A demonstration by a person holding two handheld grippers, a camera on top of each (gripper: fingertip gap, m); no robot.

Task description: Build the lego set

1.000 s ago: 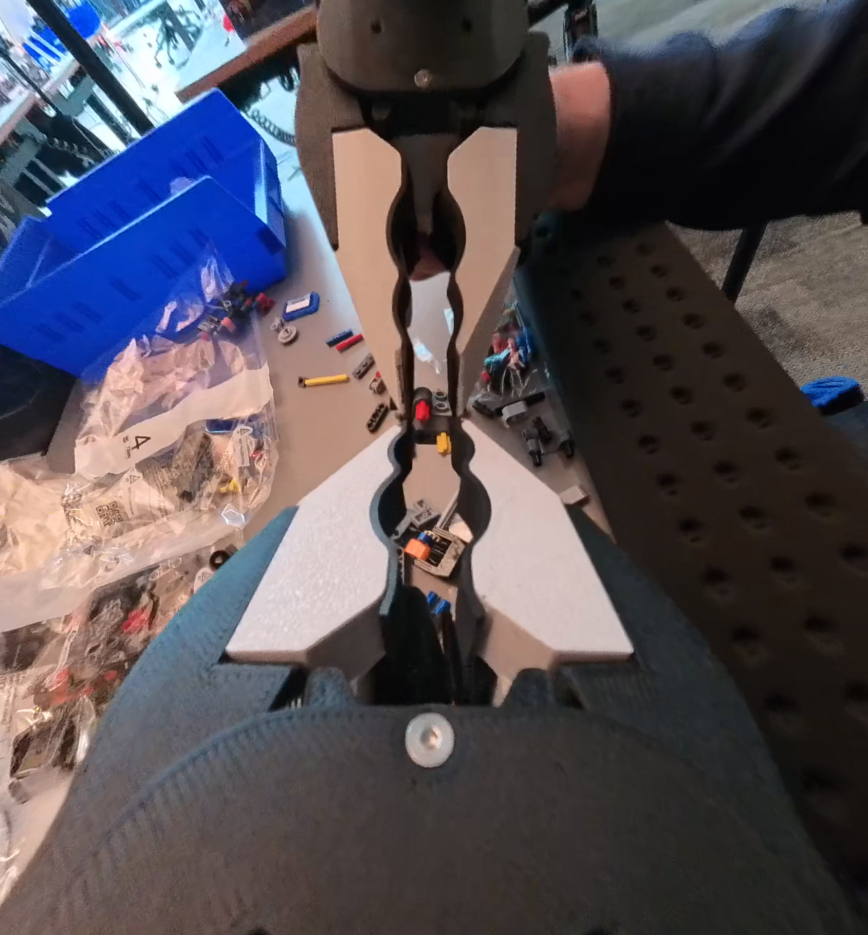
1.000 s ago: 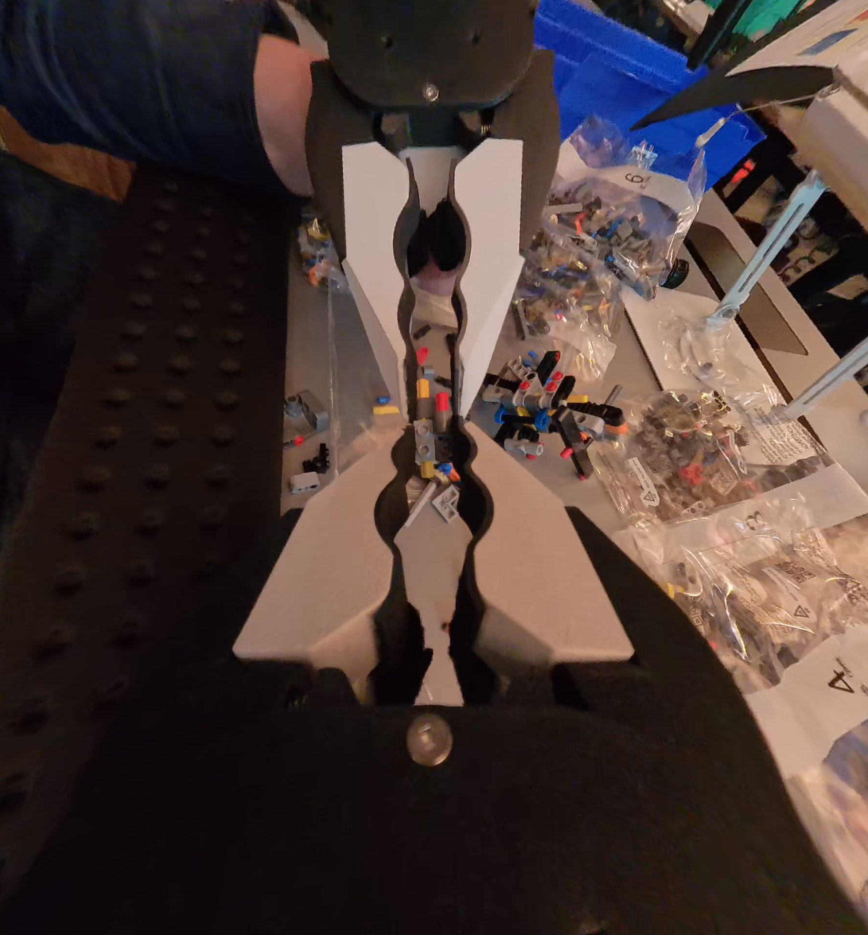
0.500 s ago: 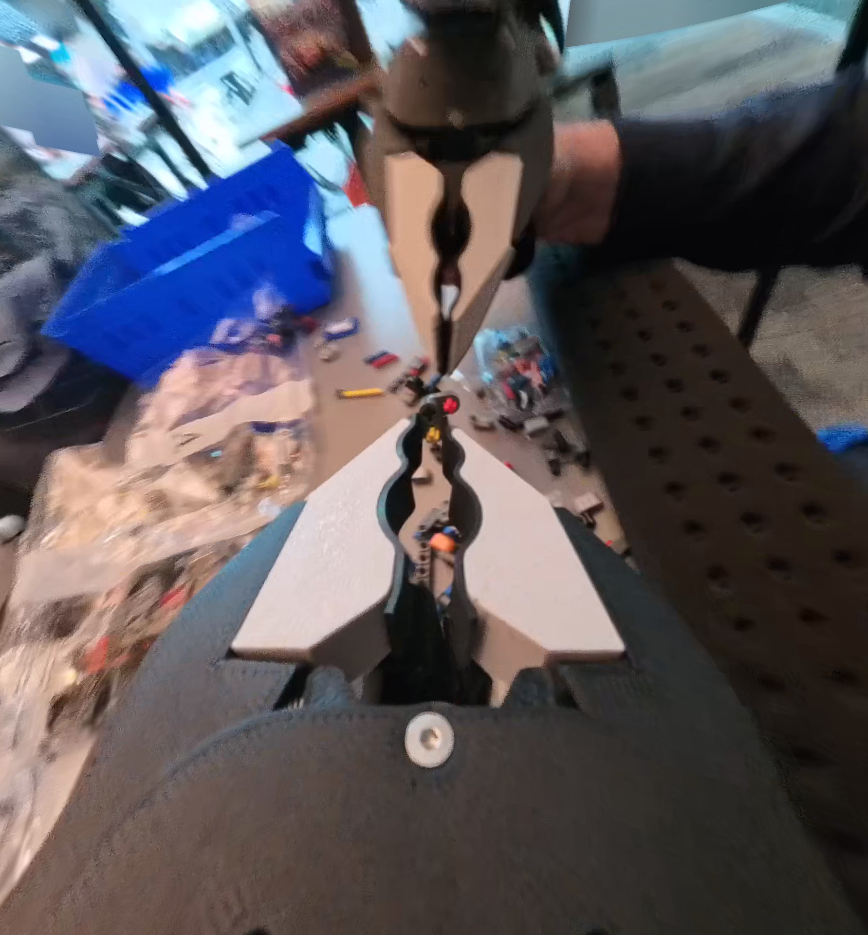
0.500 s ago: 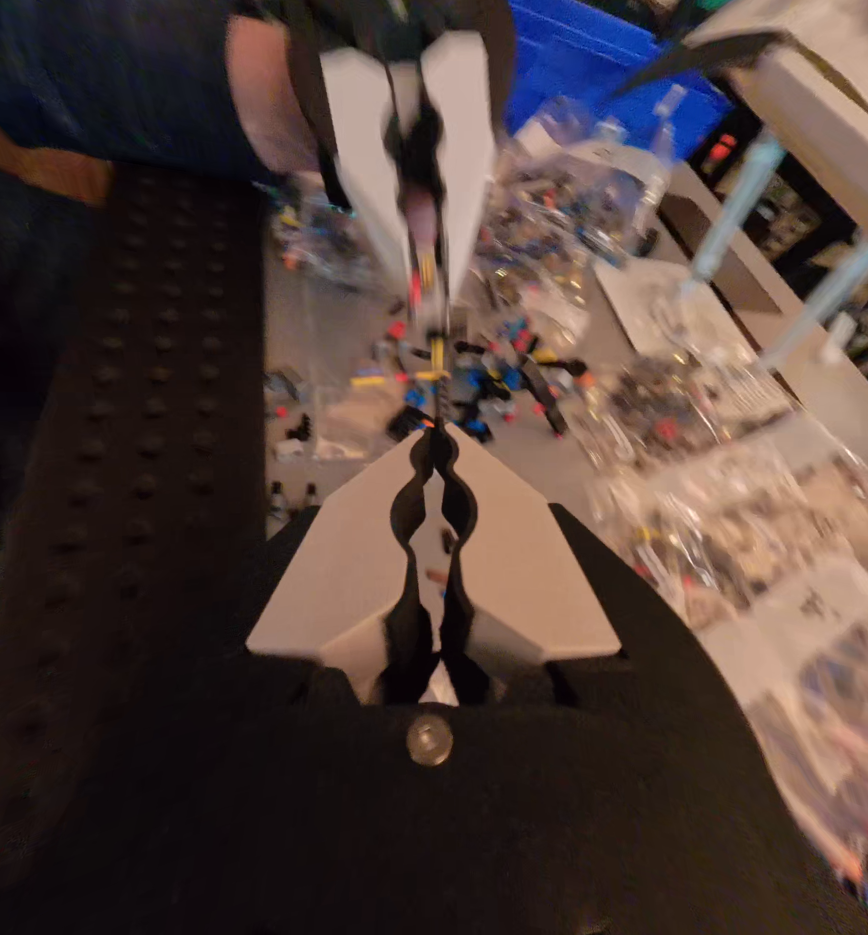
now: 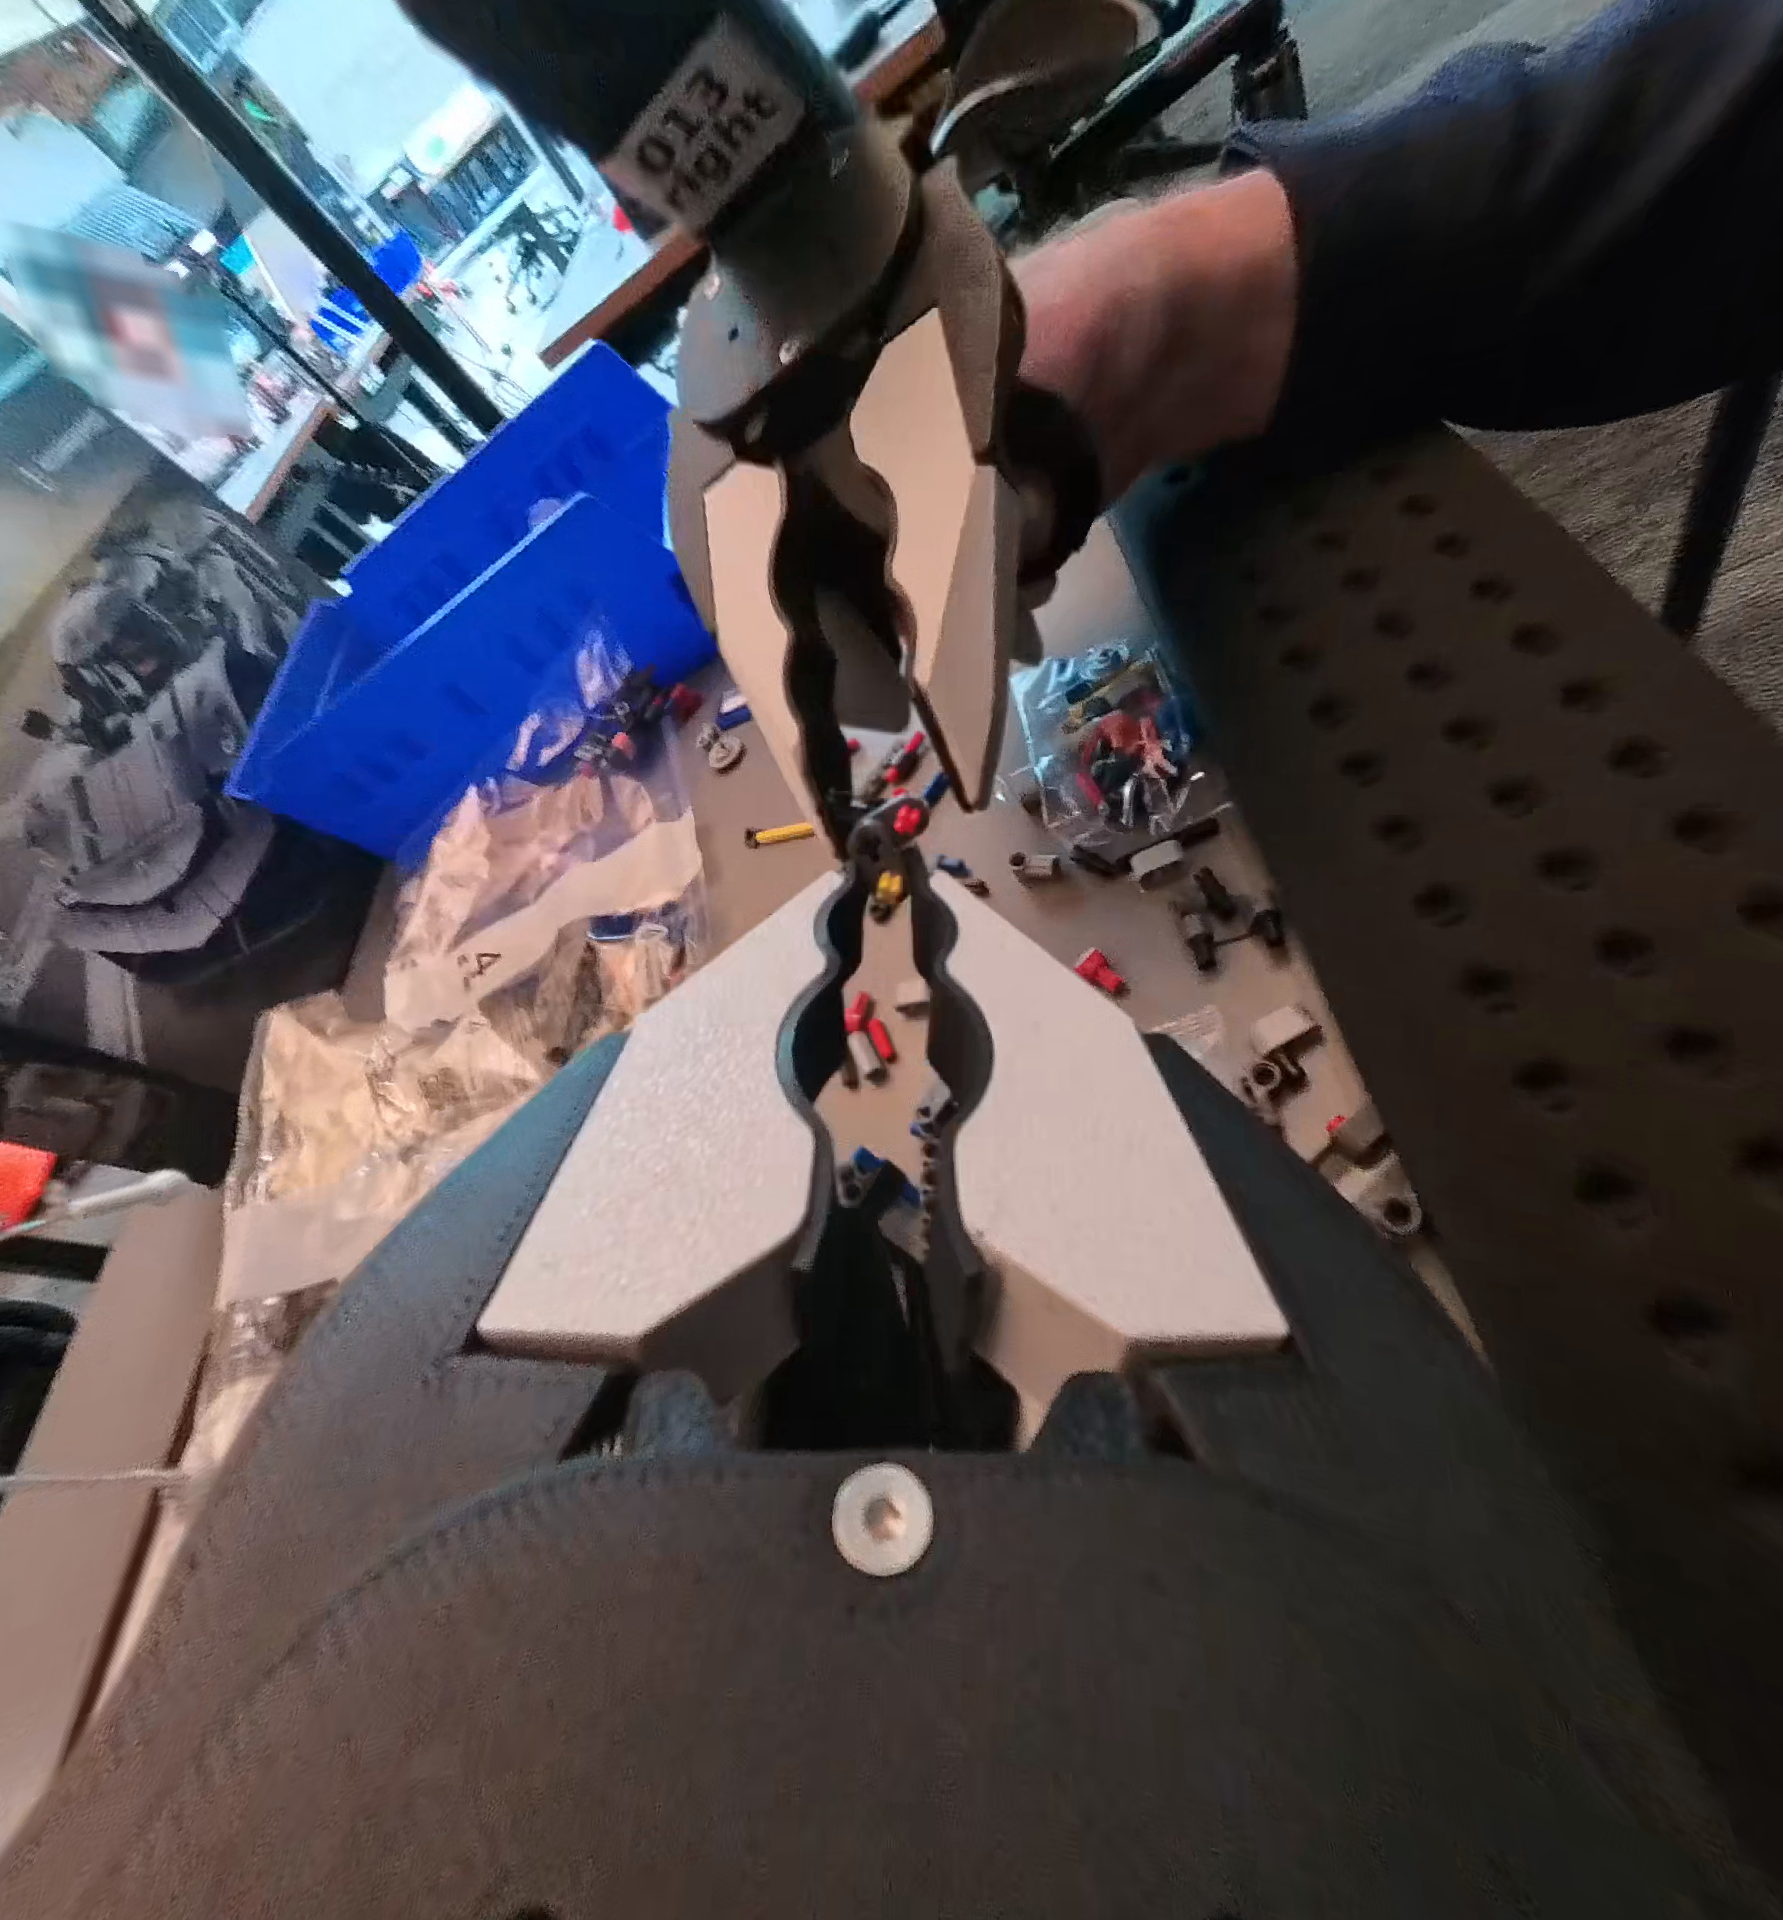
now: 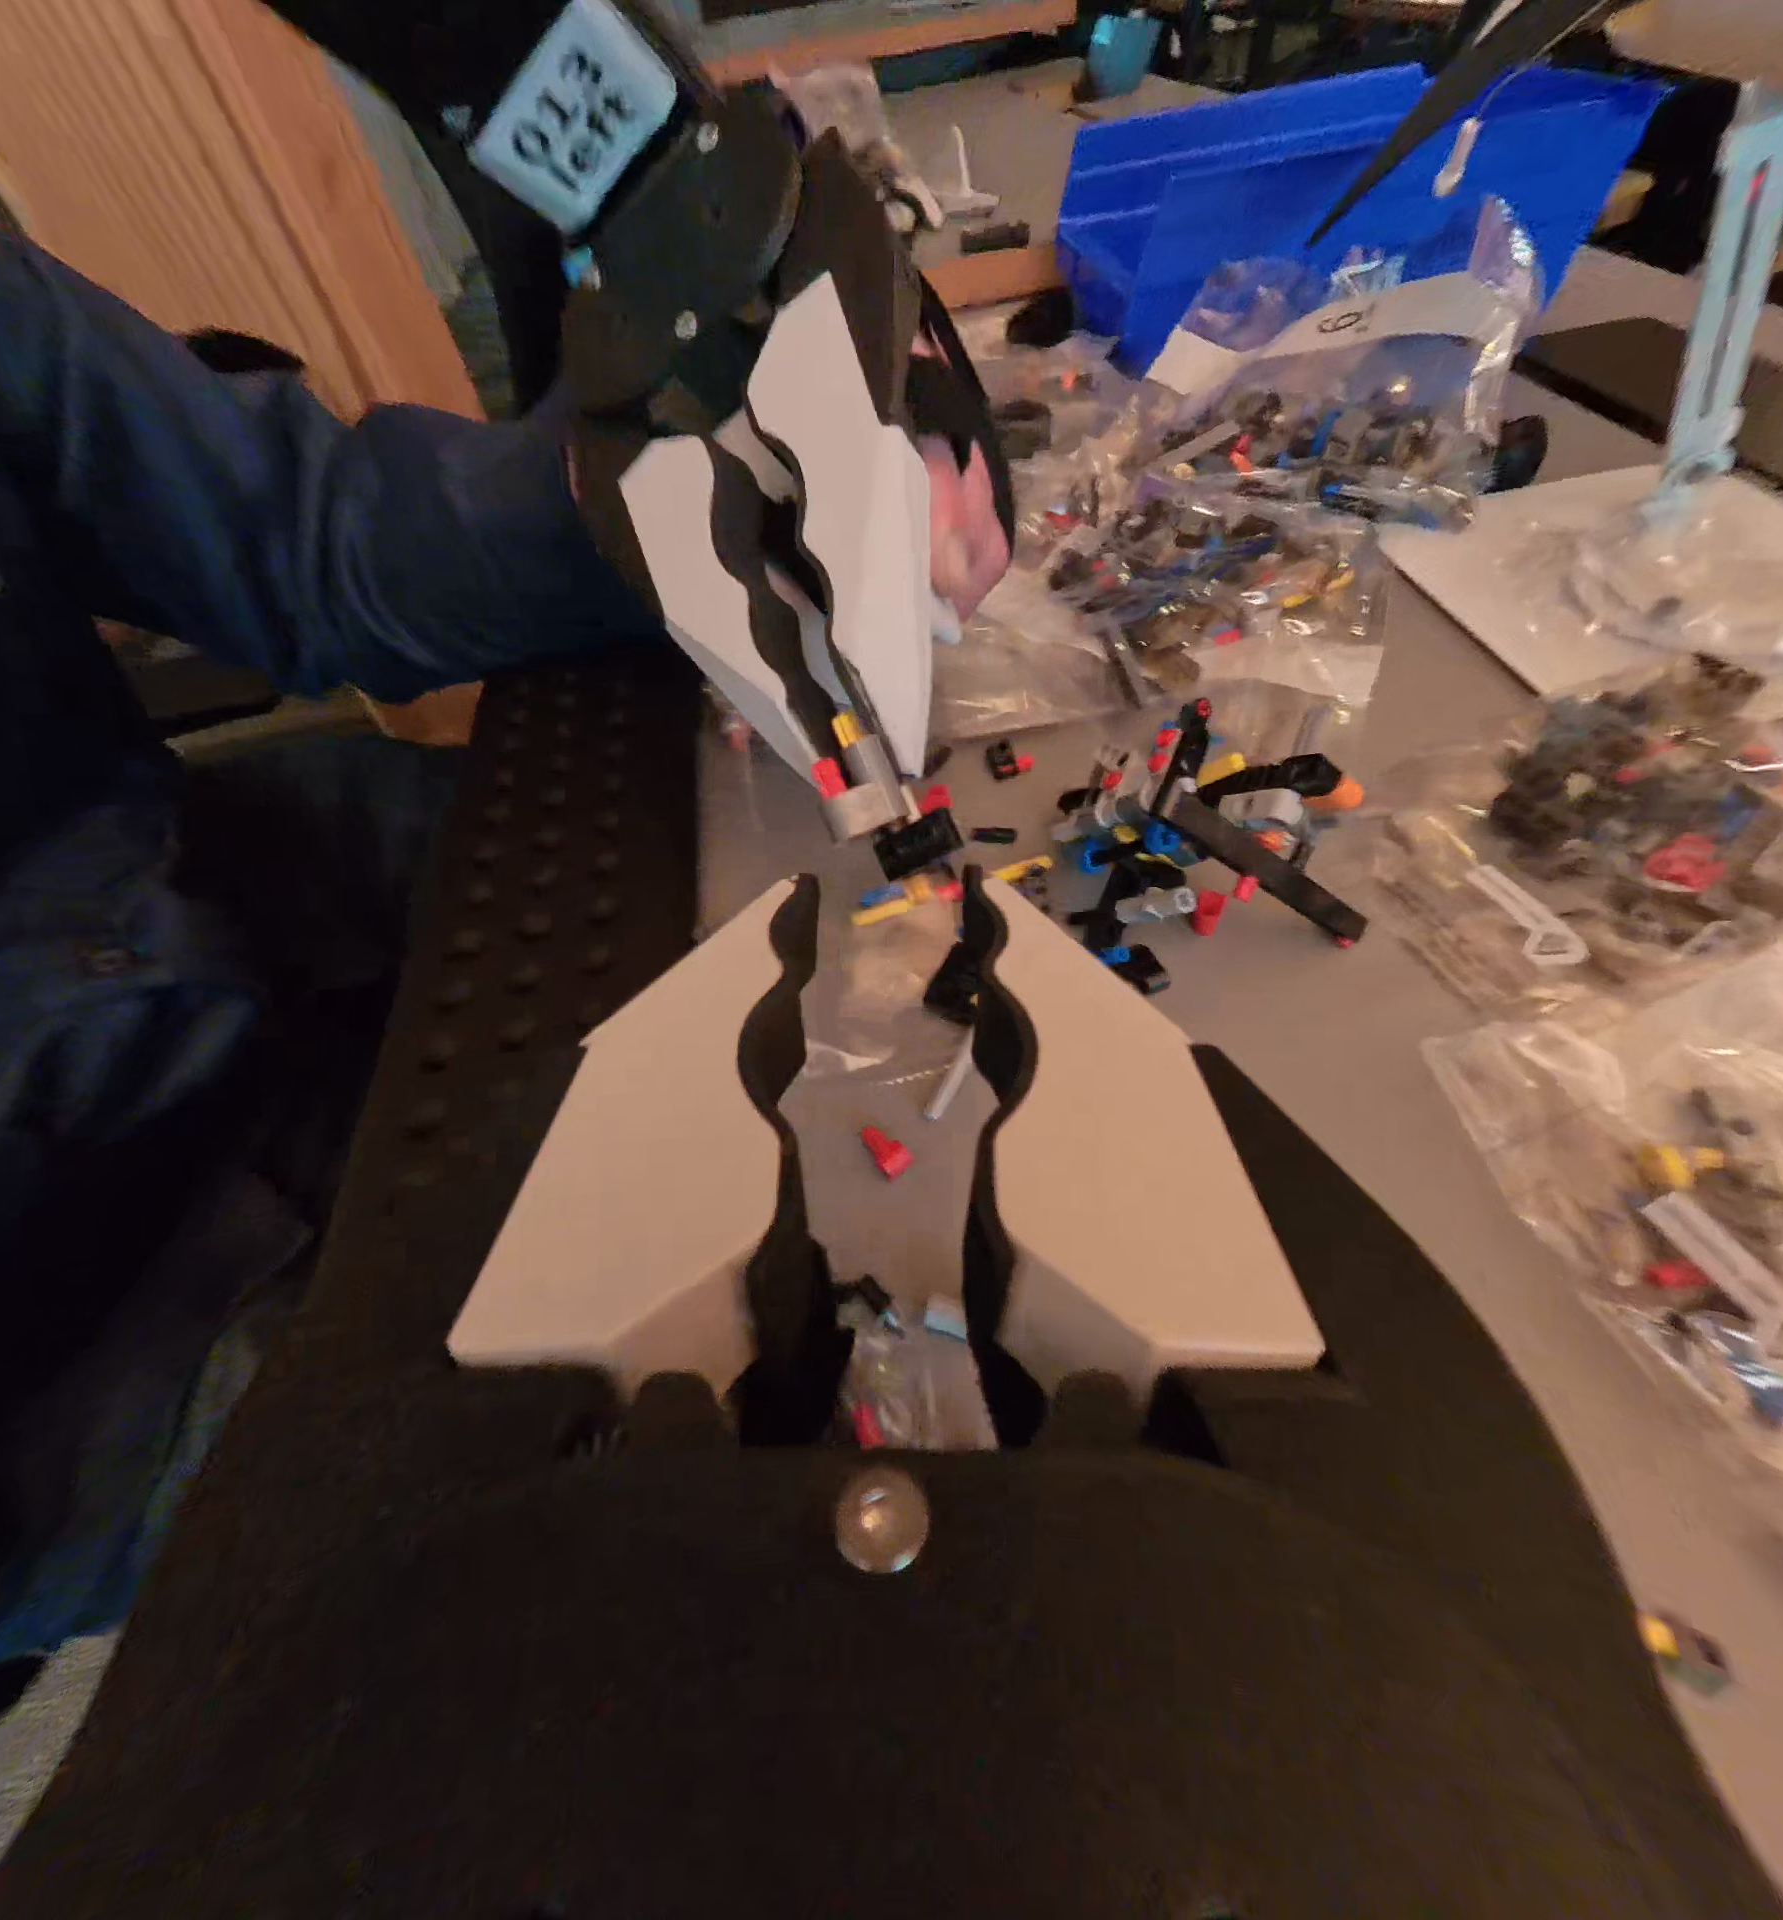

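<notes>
While blurred, left gripper [image 5: 882, 888] pinches small assembly [image 6: 871, 795].

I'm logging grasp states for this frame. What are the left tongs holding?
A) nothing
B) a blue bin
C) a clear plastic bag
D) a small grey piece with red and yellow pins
D: in the right wrist view the left tongs are shut on a small grey piece with red and yellow pins, held above the table.

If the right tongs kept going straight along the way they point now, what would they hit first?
Most likely the small grey-and-black lego piece that the left tongs hold, shut on it, just ahead of the open right tongs. Depth is hard to judge; slightly lower, they would meet the loose pieces on the table.
</notes>
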